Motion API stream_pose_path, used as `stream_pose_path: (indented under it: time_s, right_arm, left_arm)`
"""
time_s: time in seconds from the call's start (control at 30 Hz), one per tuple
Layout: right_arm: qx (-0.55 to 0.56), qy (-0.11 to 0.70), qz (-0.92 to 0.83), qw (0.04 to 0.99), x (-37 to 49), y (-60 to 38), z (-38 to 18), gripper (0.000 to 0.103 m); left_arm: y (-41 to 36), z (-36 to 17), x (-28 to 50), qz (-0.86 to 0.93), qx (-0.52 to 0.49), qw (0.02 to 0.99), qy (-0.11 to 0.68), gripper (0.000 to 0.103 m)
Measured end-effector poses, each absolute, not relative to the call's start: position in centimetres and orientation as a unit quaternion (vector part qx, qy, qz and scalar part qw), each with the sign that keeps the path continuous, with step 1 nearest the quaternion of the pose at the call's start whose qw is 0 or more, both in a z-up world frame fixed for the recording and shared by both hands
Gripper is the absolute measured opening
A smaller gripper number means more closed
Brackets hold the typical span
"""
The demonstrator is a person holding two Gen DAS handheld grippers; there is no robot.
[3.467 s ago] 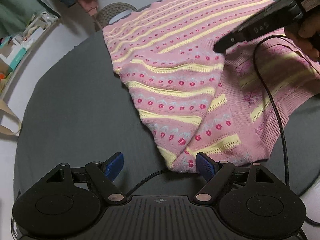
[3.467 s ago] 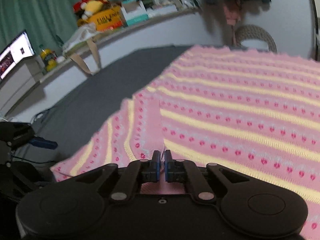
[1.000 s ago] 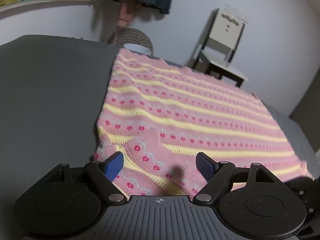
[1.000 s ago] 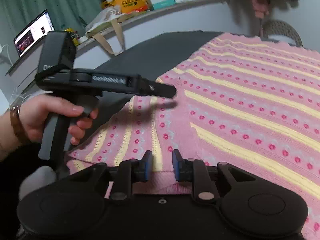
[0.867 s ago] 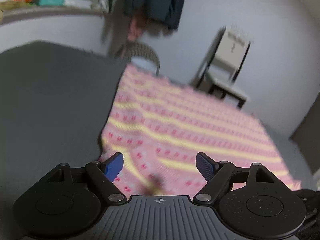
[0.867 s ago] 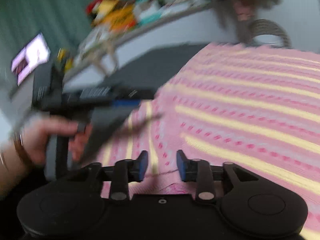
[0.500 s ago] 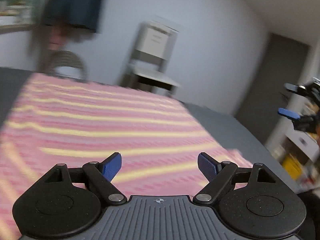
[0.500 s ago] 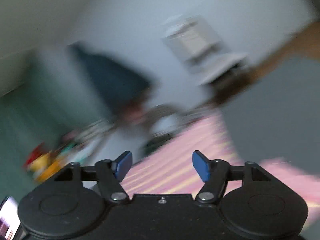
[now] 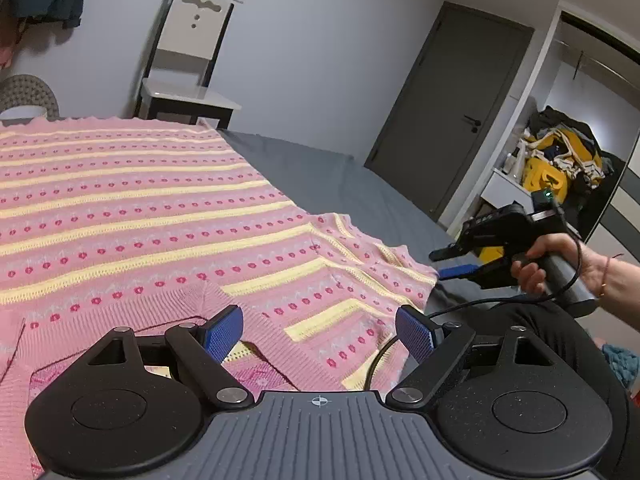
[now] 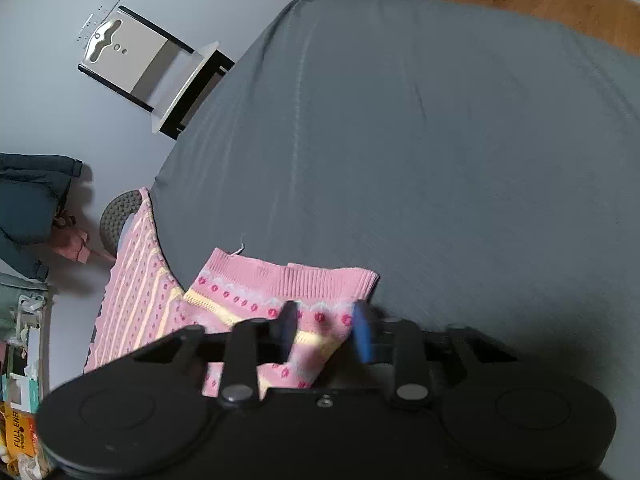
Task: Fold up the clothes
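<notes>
Left tool (image 9: 319, 330) is hanging low over the near edge of the pink striped sweater (image 9: 132, 216), blue pads spread wide with nothing between them, just knit underneath. The sweater is laid out flat on the grey bed (image 9: 340, 184), running away ahead of that tool and off to its left, with the ribbed neckline part right below its left finger.

Off to the right of the left tool there's the sleeve (image 9: 372, 264), sticking out sideways over the bed, and the right tool (image 9: 456, 264) sits just past the cuff end, held in the person's hand (image 9: 548, 260), with a black cable (image 9: 460, 310) trailing down from it. From the right tool's own camera its pads (image 10: 362, 330) are apart too, and a bit motion-blurred. The ribbed cuff (image 10: 296, 276) lies flat just ahead of them, and part of the sleeve is showing in the gap between the two fingers. Can't tell whether either pad is touching the fabric, but it's not pinching anything.

Beyond both tools, a white chair (image 9: 188, 60) stands against the wall at the far side of the bed, and a dark door (image 9: 452, 112) is further right.
</notes>
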State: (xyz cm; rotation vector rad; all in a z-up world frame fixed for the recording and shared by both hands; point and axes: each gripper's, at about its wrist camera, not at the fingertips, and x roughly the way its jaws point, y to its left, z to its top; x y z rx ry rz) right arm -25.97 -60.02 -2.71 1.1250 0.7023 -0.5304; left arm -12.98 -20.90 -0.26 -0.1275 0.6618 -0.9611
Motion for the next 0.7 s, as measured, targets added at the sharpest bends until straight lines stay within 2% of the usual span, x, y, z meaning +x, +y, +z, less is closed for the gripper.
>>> stream_pose_path:
  time_s: [0.13, 0.17, 0.33, 0.43, 0.53, 0.7]
  right_arm:
    - [0.544, 0.305, -0.251, 0.74, -25.8, -60.5, -3.5, 0.011]
    - [0.543, 0.299, -0.249, 0.744, -25.7, -60.3, -3.3, 0.005]
    - [0.525, 0.265, -0.201, 0.783, -23.6, -57.8, -0.1, 0.005]
    - [0.475, 0.258, -0.151, 0.828, -20.2, -54.9, 3.3, 0.005]
    - [0.435, 0.271, -0.105, 0.852, -16.7, -52.3, 5.9, 0.005]
    - [0.349, 0.334, -0.072, 0.873, -9.7, -47.7, 6.3, 0.005]
  left_arm:
    - [-20.7, -0.5, -12.2, -0.449, -0.069, 0.834, 0.314, 0.084]
    - [-20.6, -0.6, -12.1, -0.448, -0.071, 0.834, 0.313, 0.084]
    - [-20.4, -0.7, -11.9, -0.448, -0.077, 0.833, 0.315, 0.084]
    - [-20.8, -0.9, -11.9, -0.45, -0.074, 0.831, 0.318, 0.084]
    - [-20.8, -0.8, -12.0, -0.451, -0.074, 0.831, 0.316, 0.084]
    - [-20.4, -0.6, -11.7, -0.448, -0.081, 0.834, 0.311, 0.084]
